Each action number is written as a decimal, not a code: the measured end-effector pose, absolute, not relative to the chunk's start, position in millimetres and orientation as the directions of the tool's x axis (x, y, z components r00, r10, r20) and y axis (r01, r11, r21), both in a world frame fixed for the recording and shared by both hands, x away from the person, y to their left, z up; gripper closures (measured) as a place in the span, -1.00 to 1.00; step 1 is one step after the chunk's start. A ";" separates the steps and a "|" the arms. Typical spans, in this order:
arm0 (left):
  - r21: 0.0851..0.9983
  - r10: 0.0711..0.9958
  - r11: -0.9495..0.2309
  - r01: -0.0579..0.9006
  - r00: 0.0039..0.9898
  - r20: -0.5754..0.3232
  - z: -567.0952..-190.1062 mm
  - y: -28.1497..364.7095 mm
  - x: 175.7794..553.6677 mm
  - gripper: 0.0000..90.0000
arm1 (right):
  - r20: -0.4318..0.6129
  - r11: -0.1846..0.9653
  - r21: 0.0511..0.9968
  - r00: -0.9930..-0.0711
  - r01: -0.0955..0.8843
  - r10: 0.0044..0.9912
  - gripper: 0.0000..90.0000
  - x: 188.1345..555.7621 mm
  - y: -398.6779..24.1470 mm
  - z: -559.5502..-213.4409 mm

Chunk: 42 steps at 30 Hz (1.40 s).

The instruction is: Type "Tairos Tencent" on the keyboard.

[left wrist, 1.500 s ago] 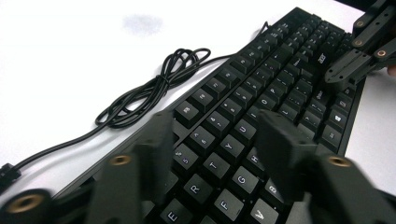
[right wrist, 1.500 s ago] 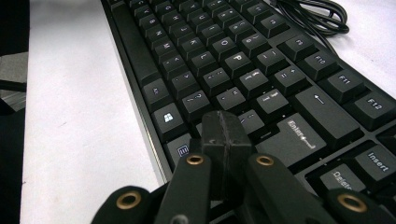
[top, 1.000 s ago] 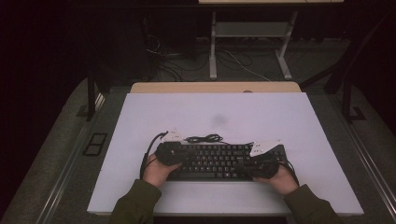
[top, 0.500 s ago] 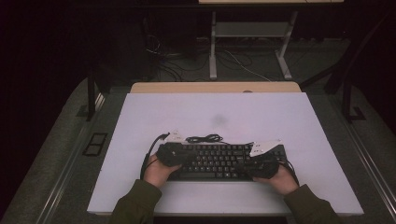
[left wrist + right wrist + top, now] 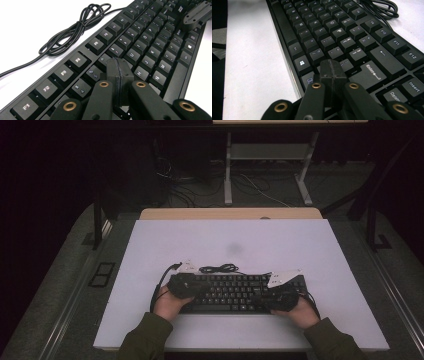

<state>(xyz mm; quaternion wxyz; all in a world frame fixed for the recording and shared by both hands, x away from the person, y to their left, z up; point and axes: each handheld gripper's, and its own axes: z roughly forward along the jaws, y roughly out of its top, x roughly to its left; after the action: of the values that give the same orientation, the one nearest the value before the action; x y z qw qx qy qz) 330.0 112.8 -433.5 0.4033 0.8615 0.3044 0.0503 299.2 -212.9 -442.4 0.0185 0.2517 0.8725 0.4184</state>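
Keyboard, black plastic full-size with matte keycaps, lies flat near the front edge of the white table, its thin black cord coiled behind. My left gripper and right gripper are clenched empty, tips over keys. I judge it light, rigid, slippery; grasp the end edges.

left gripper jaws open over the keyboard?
No: in the left gripper view the left gripper has its jaws pressed together above the keyboard.
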 end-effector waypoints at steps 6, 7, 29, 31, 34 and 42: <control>0.742 0.567 -0.464 0.484 0.806 -0.171 -429.6 115.2 328.1 0.98 | 0.179 0.522 0.740 -0.873 0.424 0.455 0.99 299.3 -213.0 -442.5; 0.747 0.566 -0.457 0.482 0.806 -0.174 -429.3 115.3 327.7 0.98 | 0.180 0.522 0.740 -0.872 0.425 0.455 0.99 299.2 -213.0 -442.5; 0.800 0.556 -0.408 0.440 0.815 -0.164 -422.4 129.6 313.4 0.09 | 0.182 0.520 0.739 -0.871 0.427 0.457 0.99 299.4 -213.3 -442.6; 0.799 0.557 -0.408 0.441 0.814 -0.166 -422.2 130.4 312.0 -0.02 | 0.183 0.519 0.740 -0.870 0.428 0.458 0.99 299.3 -213.3 -442.6; 0.803 0.560 -0.406 0.437 0.813 -0.159 -422.7 132.0 310.3 -0.17 | 0.183 0.519 0.740 -0.871 0.428 0.457 0.99 299.4 -213.4 -442.6; 0.814 0.588 -0.397 0.425 0.798 -0.130 -424.2 135.9 302.7 -0.81 | 0.180 0.521 0.740 -0.872 0.425 0.456 0.99 299.0 -213.2 -442.4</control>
<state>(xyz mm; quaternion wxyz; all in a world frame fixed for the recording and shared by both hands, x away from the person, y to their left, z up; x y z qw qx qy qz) 302.7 135.9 -424.2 0.4568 0.8309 0.3048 0.0894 299.0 -213.2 -442.4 0.0183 0.2527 0.8719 0.4190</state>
